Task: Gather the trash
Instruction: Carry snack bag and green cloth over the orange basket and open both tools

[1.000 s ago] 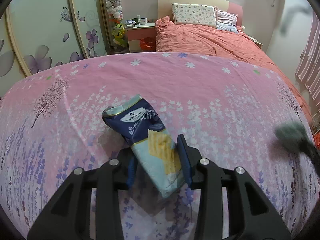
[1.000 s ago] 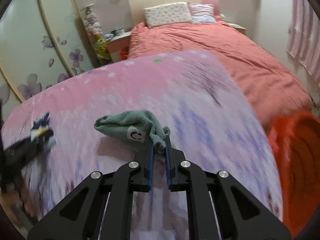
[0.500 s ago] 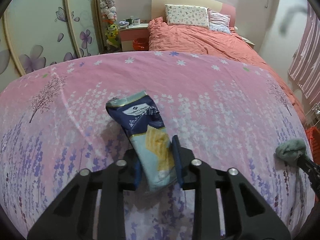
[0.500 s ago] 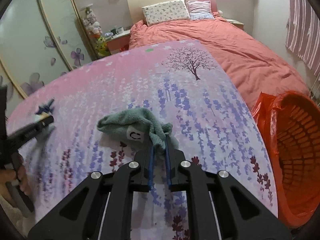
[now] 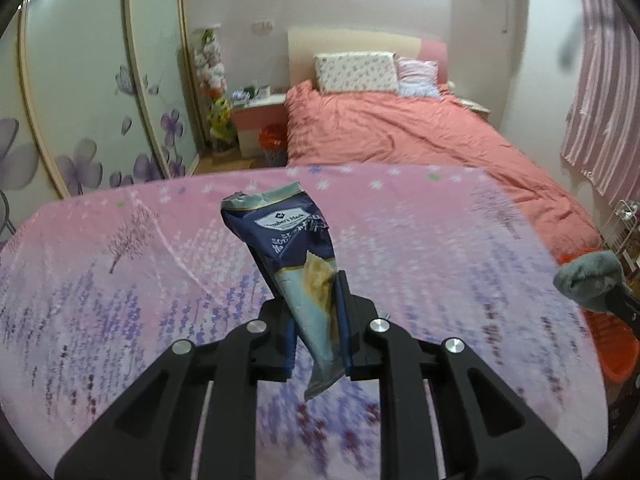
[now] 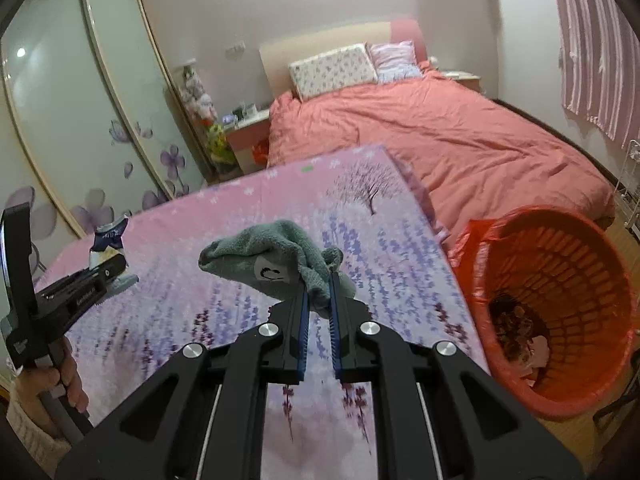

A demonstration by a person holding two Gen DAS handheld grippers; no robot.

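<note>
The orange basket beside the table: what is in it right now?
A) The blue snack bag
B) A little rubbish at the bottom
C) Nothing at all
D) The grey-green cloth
B: in the right wrist view the orange basket has a small heap of scraps at its bottom, while the cloth and snack bag are each held in jaws above the table.

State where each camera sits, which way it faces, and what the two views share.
Left wrist: on the left gripper, looking down its fingers over the floral table; shut on the snack bag.
Right wrist: on the right gripper, facing the table and orange basket; shut on the green cloth; a hand shows.
Shared: table, bed, bag, cloth.
</note>
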